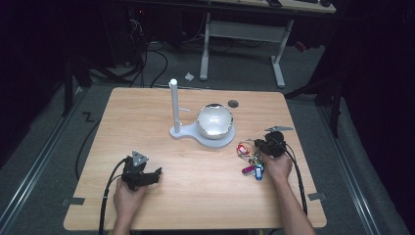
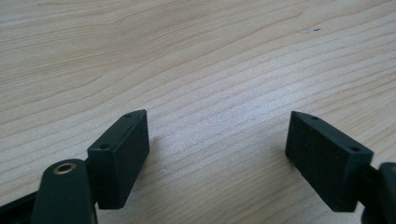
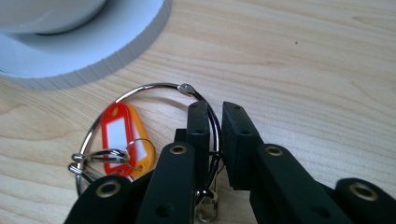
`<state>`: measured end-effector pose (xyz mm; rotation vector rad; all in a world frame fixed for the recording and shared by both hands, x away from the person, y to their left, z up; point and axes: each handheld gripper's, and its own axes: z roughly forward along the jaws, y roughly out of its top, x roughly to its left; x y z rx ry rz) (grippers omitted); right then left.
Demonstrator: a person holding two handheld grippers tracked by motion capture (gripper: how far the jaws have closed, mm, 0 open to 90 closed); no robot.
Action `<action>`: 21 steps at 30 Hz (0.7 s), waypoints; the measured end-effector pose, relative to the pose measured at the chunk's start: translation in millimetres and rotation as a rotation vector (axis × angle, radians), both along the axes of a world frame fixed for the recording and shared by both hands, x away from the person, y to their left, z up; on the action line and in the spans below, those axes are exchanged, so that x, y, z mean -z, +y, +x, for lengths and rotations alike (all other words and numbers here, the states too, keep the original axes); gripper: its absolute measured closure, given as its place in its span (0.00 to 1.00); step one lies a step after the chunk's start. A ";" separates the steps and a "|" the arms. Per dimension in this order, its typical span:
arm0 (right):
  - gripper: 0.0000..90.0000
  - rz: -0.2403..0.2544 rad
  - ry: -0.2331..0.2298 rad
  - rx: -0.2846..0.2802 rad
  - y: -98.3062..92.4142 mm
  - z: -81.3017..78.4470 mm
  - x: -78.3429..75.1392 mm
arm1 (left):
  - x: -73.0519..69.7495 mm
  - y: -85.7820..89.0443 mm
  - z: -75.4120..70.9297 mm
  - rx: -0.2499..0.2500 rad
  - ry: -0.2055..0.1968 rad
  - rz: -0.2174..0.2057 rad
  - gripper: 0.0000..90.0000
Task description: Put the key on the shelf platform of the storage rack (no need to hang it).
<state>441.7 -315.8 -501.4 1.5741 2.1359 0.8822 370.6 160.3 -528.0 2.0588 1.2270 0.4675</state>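
A large metal key ring point(image 1: 243, 148) point(image 3: 140, 91) lies on the wooden table point(image 1: 195, 196), to the right of its middle. It carries several coloured key tags point(image 1: 255, 169), and a red and an orange tag point(image 3: 116, 135) sit inside the loop. My right gripper point(image 1: 257, 146) point(image 3: 215, 109) is shut on the ring's wire, which runs between its two pads. My left gripper point(image 1: 152, 175) point(image 2: 217, 116) rests low at the front left. Its jaws stand wide open over bare wood.
A white stand point(image 1: 215, 139) point(image 3: 116, 42) with an upright post point(image 1: 173, 105) and a shiny silver dome point(image 1: 214, 120) sits at the table's middle back, just left of the key ring. A small dark round spot point(image 1: 233, 103) lies behind it.
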 end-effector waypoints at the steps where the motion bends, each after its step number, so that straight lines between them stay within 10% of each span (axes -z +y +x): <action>1: 0.92 0.009 -0.005 -0.002 0.0 -1.1 -2.3 | 0.0 0.0 0.0 0.000 0.000 0.000 0.25; 21: 0.95 0.086 -0.108 -0.100 5.6 -25.2 -46.1 | -0.1 0.4 0.2 0.002 0.002 -0.001 0.25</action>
